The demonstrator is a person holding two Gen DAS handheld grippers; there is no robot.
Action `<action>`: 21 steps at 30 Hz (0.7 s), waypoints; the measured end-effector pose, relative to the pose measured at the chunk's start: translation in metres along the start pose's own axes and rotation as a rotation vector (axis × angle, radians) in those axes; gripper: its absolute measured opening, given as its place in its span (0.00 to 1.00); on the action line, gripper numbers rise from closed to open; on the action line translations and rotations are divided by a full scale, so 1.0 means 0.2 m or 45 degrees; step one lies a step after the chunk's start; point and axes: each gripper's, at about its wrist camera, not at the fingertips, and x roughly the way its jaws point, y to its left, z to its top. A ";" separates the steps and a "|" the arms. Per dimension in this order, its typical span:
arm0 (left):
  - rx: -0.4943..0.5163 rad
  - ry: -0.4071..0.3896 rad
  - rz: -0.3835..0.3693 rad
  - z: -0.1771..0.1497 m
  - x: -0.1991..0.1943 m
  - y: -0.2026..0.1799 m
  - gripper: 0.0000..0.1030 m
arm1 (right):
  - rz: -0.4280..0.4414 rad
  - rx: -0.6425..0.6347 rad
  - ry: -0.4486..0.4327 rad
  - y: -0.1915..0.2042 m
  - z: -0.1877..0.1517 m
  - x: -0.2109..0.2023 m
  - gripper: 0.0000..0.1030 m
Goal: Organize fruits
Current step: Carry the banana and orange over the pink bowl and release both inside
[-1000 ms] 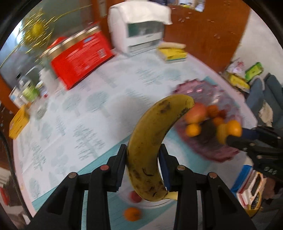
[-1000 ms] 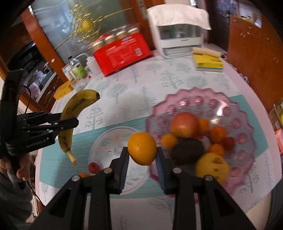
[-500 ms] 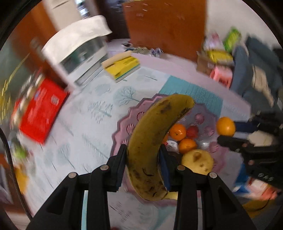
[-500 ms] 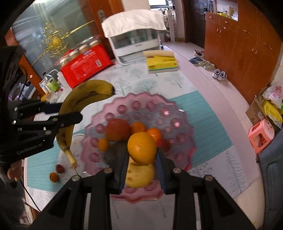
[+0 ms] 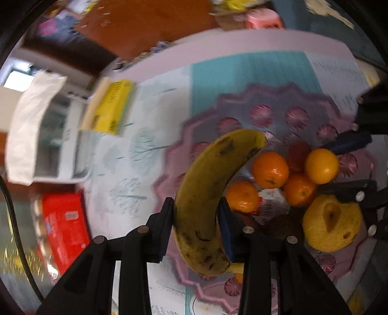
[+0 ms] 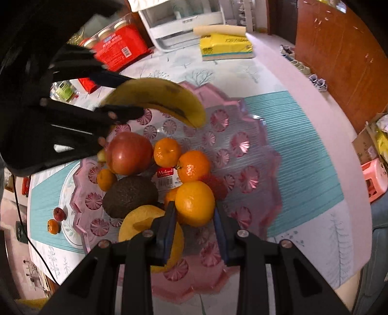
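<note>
My left gripper [image 5: 196, 213] is shut on a spotted yellow banana [image 5: 208, 201] and holds it over the left side of the pink scalloped fruit plate [image 5: 300, 97]. In the right wrist view the same banana [image 6: 157, 97] hangs above the plate's far rim [image 6: 252, 114], with the left gripper [image 6: 116, 97] at the upper left. My right gripper [image 6: 194, 213] is shut on an orange [image 6: 195, 203] just above the fruit pile. In the plate lie a red apple [image 6: 128, 152], an avocado [image 6: 129, 196], a yellow pear [image 6: 148, 230] and several mandarins [image 6: 167, 152].
A small red fruit [image 6: 59, 213] and a small mandarin [image 6: 53, 226] lie on the tablecloth left of the plate, by a white plate [image 6: 68, 206]. At the back stand a red box [image 6: 121, 46], a white appliance [image 6: 179, 21] and a yellow pack [image 6: 225, 46]. A pink stool [image 6: 374, 177] is on the floor.
Both grippers have moved over the pink plate and come lower. The left one rolled as it carried the banana across. The orange now hangs close above the pile.
</note>
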 end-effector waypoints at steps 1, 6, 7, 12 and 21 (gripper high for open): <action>0.003 0.012 -0.038 0.01 0.03 0.00 0.33 | -0.006 -0.017 0.002 0.01 0.00 0.02 0.30; 0.009 0.034 -0.093 0.00 0.11 0.01 0.33 | -0.034 -0.042 0.008 0.03 0.01 0.06 0.31; -0.005 0.036 -0.114 0.01 0.11 0.02 0.33 | -0.042 -0.047 0.003 0.03 0.01 0.06 0.32; -0.043 0.065 -0.162 0.00 0.17 0.06 0.44 | -0.077 -0.069 -0.010 0.04 0.02 0.07 0.41; -0.158 0.023 -0.196 -0.07 0.19 0.12 0.71 | -0.080 -0.069 -0.063 0.03 0.02 0.00 0.47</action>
